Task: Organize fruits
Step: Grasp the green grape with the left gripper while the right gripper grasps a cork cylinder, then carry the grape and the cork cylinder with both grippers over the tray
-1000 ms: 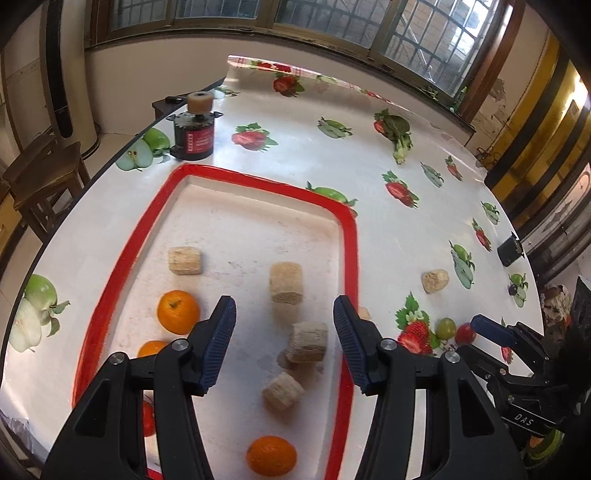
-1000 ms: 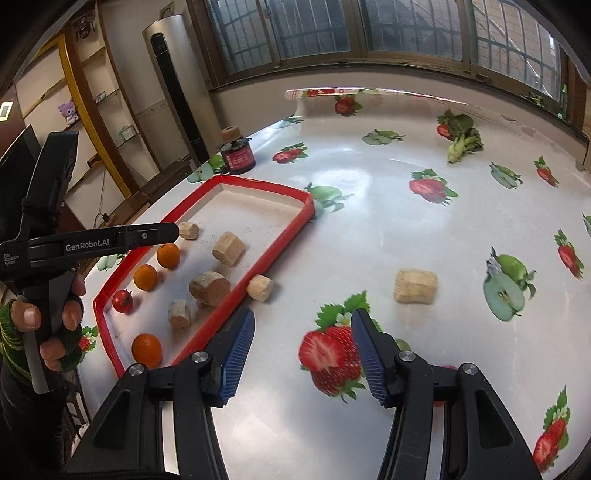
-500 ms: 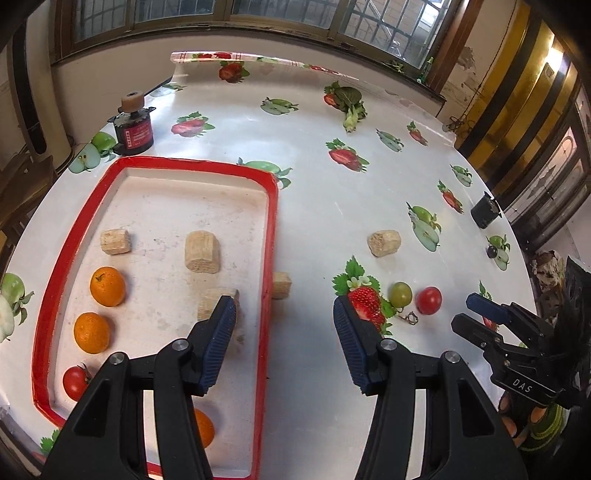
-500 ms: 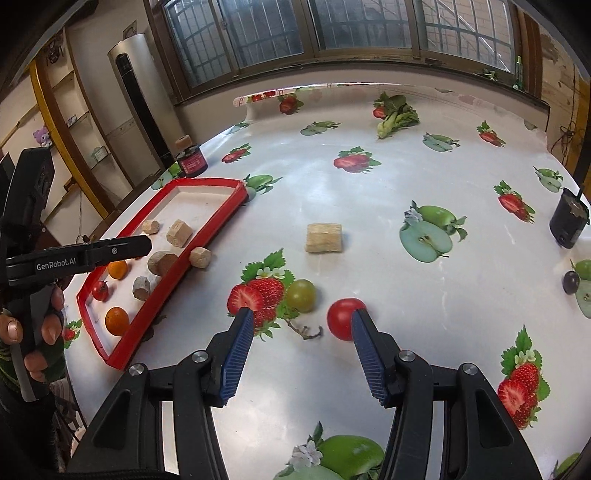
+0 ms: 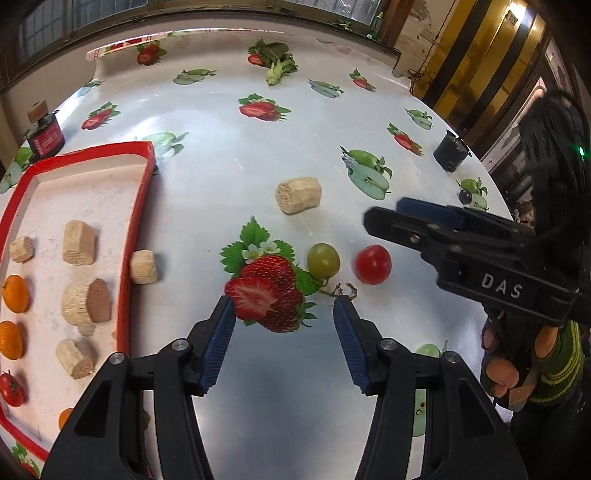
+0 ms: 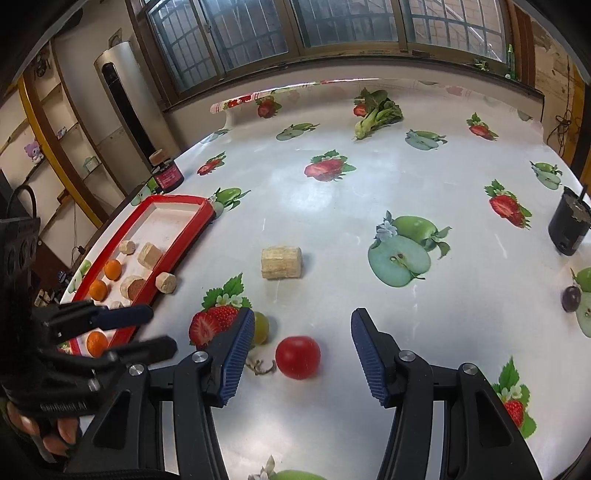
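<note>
A white tablecloth (image 6: 332, 206) printed with strawberries and green apples covers the whole table, which runs back to a wall under barred windows (image 6: 258, 33); yellow door frames stand beyond its right edge. Only the right wrist view shows the tall grey floor-standing air conditioner (image 6: 122, 96) and the shelves behind the left edge, and a dark grape (image 6: 570, 298) near the right edge beside a black cup (image 6: 569, 225). Only the left wrist view looks fully into the red-rimmed tray (image 5: 142, 206) at the left edge: it holds several tan cork-like chunks (image 5: 78, 242), oranges (image 5: 14, 293) in a row along its outer side and a small tomato (image 5: 11, 387) near its front corner. One more chunk (image 5: 143, 266) lies just outside the tray's rim, and a larger chunk (image 5: 298, 194) sits alone toward the middle of the cloth. A dark jar (image 6: 168, 173) stands past the tray's far end. Toward the front edge, a green grape (image 5: 323, 260) and a red tomato (image 6: 297, 356) lie close together, apart from each other. The left gripper (image 5: 284, 314) hangs with jaws wide and empty over a printed strawberry. The right gripper (image 6: 303, 328) is spread wide too, holding nothing, with the red tomato between its fingers but untouched.
</note>
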The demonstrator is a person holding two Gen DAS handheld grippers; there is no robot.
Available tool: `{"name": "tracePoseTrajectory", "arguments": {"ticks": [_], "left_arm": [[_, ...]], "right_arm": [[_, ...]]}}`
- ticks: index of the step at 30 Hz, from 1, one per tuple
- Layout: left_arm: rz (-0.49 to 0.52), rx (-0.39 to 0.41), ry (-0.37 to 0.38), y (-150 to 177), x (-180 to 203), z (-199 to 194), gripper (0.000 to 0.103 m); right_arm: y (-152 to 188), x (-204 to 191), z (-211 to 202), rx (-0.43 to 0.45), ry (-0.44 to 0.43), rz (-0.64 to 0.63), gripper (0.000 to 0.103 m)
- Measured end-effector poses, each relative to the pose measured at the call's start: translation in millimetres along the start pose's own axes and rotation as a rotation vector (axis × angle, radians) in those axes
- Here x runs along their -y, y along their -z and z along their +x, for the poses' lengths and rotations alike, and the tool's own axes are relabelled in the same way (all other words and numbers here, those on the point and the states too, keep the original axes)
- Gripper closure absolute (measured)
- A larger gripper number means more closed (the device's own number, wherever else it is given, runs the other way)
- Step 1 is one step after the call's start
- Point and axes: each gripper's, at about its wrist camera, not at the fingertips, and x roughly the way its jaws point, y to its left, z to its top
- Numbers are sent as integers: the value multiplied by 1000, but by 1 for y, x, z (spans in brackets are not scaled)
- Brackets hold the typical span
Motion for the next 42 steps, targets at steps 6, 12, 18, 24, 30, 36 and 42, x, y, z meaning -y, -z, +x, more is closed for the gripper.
{"name": "tracePoseTrajectory", "arguments": {"ticks": [6, 12, 18, 24, 30, 36, 42], "left_arm": [[-26, -30, 30, 0, 1, 19, 50], [-24, -40, 49, -11, 6, 34, 50], [-3, -6, 48, -25, 16, 49, 50], [27, 3, 54, -27, 20, 53, 81], [26, 10, 54, -22, 16, 41, 81], [15, 47, 47, -21, 7, 17, 81], [-1, 100, 34, -20, -8, -13, 81]], "right_arm": [[-25, -18, 39, -52, -30, -50, 46], [-40, -23, 79, -99, -29, -66, 68], [-37, 5, 61, -44, -5, -15, 68], [-32, 39, 34, 5, 22, 72, 68], [-25, 44, 17, 26, 13, 98, 68], [-22, 26, 4, 44, -6, 74, 68], [-23, 9, -5, 62, -21, 49, 68]]}}
